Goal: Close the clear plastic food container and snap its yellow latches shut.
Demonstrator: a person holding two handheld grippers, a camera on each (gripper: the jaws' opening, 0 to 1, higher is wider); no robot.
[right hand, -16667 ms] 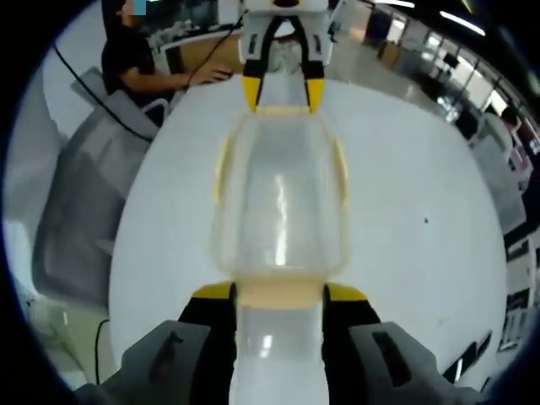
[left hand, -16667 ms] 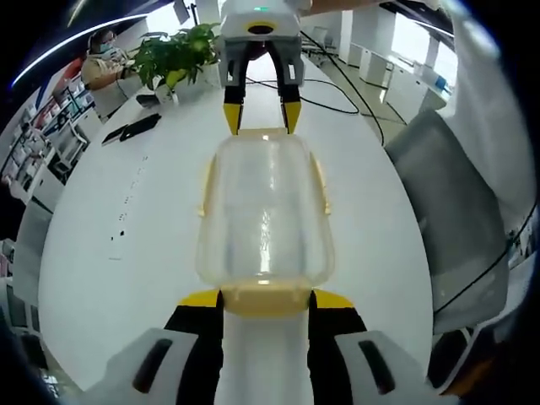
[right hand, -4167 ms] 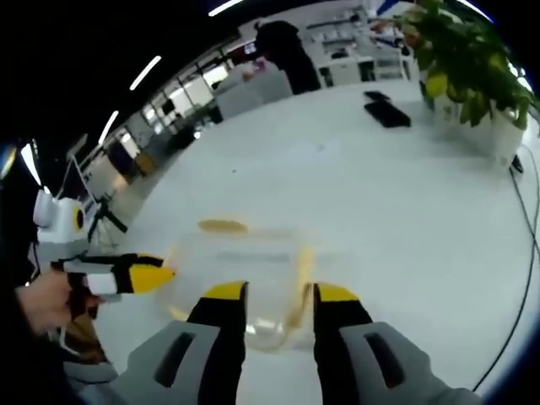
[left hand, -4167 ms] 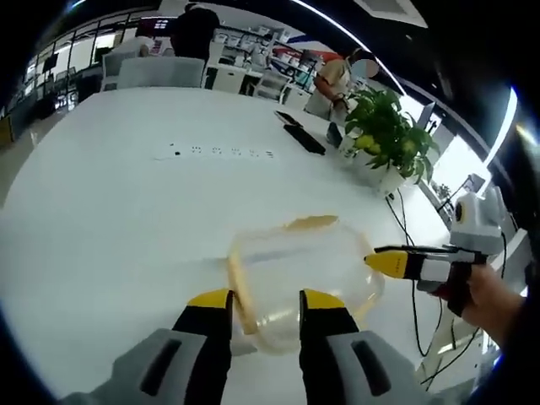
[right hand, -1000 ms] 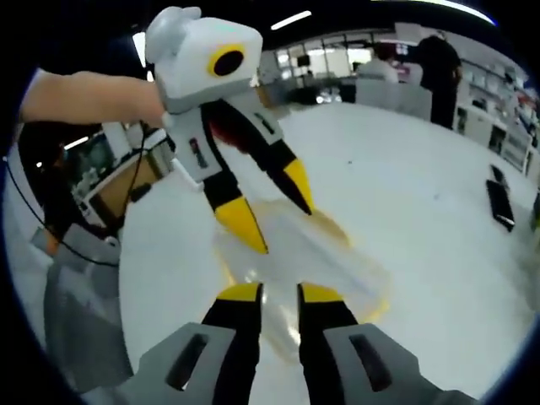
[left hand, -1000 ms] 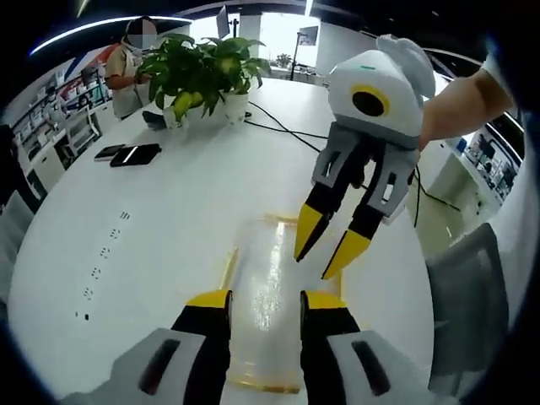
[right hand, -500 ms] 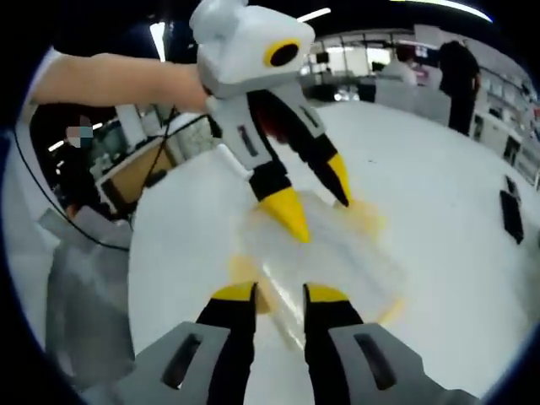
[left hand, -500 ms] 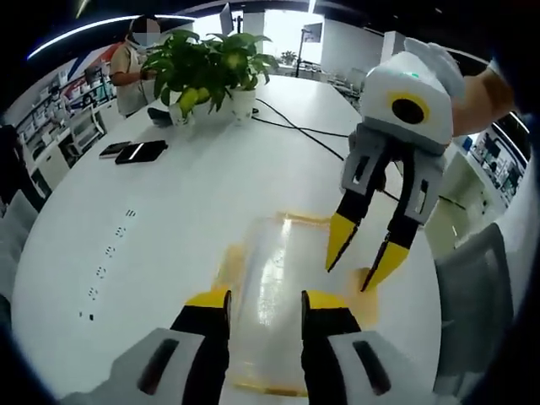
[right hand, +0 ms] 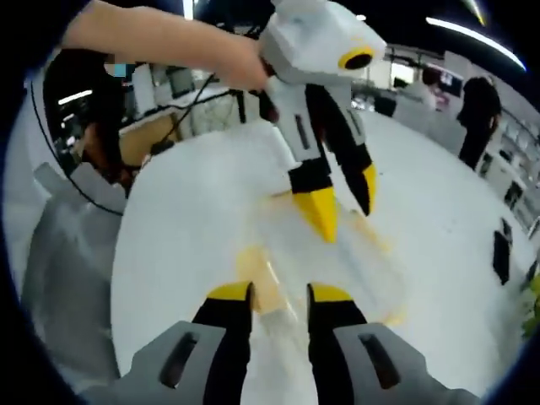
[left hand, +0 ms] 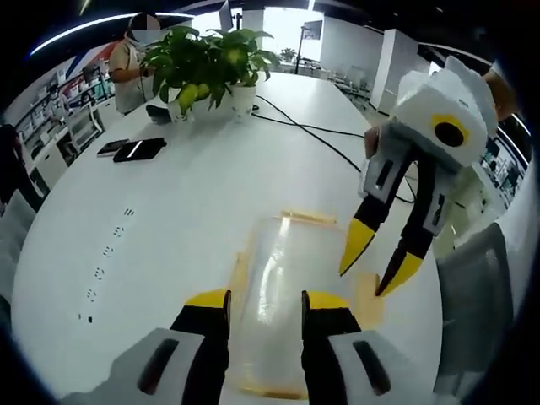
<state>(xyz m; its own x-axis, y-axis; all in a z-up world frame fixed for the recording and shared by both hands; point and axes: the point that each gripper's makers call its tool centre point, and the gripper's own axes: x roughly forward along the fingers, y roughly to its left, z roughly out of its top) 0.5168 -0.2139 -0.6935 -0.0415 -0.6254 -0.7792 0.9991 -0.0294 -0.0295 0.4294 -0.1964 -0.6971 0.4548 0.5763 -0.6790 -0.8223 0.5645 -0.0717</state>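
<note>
Container (left hand: 278,304) lies on the white table (left hand: 169,219) under both spread grippers. Left gripper (left hand: 261,305) view alone shows a plant (left hand: 207,55) beyond; right gripper (right hand: 278,299) view shows a chair (right hand: 63,253). Since earlier, the right gripper (left hand: 380,266) has shifted toward the side latch (left hand: 369,299).

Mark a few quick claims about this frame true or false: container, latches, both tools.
1. The container lies on the white table. True.
2. The right tool is shut on a latch. False: its jaws are apart, tips above the yellow latch.
3. A potted plant stands on the table. True.
4. The container holds food. False: it looks empty.
5. The left tool hangs over the container, jaws apart. True.
</note>
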